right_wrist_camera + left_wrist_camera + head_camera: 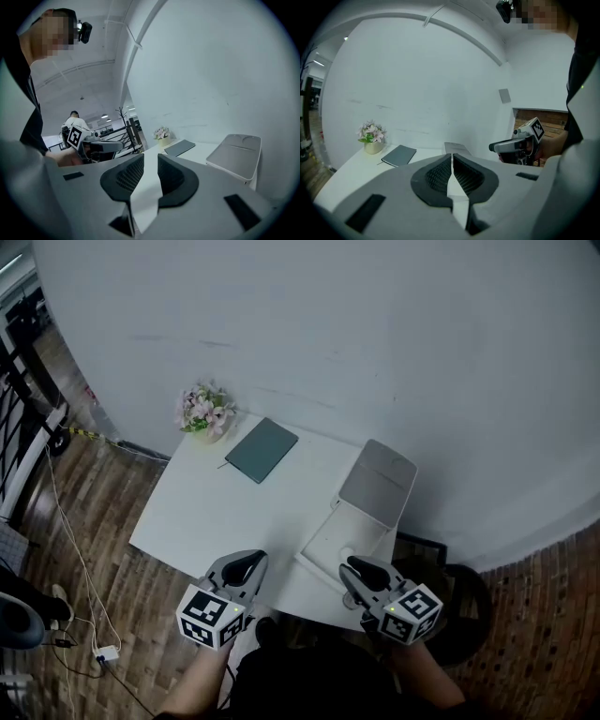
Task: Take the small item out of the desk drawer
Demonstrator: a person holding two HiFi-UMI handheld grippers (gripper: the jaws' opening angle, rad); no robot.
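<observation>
A low white box with a grey recessed top [379, 482] [236, 154] stands at the right of the white desk [216, 512]. A white drawer-like part [339, 538] reaches from it toward the front edge. A small pale round thing [347, 553] lies at its near end, too small to identify. My left gripper [246, 568] [452, 157] hovers at the desk's front edge, jaws together and empty. My right gripper [361, 570] [150, 159] is just in front of the drawer-like part, jaws a little apart with nothing between them.
A dark green notebook [262, 449] [399, 155] and a pot of pink flowers [206, 413] [371, 136] sit at the desk's back left, against the white wall. A dark chair [461, 604] stands at the right. Cables and a power strip [105, 652] lie on the wood floor at the left.
</observation>
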